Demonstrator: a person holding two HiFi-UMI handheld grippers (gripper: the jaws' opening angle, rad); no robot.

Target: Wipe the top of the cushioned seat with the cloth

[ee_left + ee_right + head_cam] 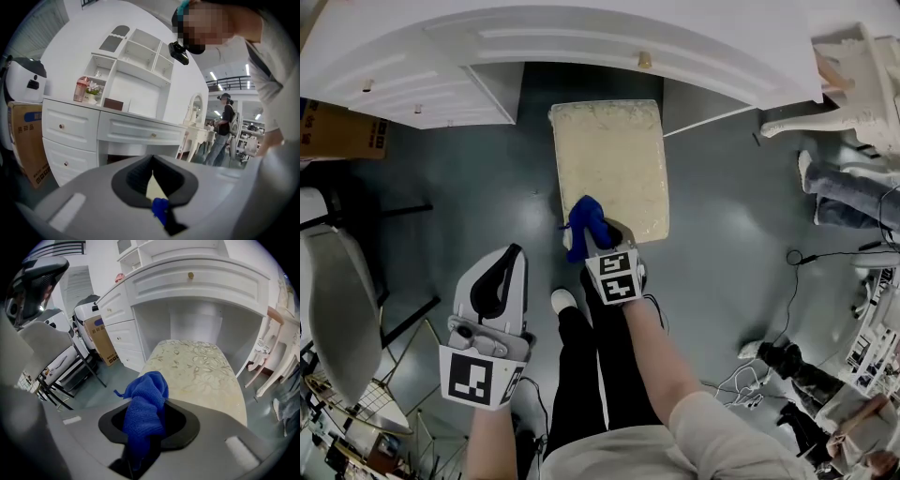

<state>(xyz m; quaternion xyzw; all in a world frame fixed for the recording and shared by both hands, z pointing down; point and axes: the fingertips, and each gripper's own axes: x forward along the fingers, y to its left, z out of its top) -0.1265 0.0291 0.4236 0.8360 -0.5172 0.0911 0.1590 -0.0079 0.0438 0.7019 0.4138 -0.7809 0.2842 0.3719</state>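
The cushioned seat [609, 159] is a cream patterned stool top, tucked partly under the white dressing table [581, 42]. My right gripper [596, 234] hangs over the seat's near edge, shut on a bunched blue cloth [581, 223]. In the right gripper view the cloth [146, 394] spills out between the jaws of that gripper [161, 404], with the seat [197, 371] stretching ahead. My left gripper [516, 253] is held over the floor, left of the seat, shut and empty. Through the left gripper [152, 159], slivers of the seat [151, 187] and the cloth [160, 208] show.
A cardboard box [342, 131] sits by the table's drawers. A grey chair [333, 300] and a wire rack stand at the left. At the right are a white ornate chair [862, 84], another person's legs [853, 192] and floor cables [797, 262].
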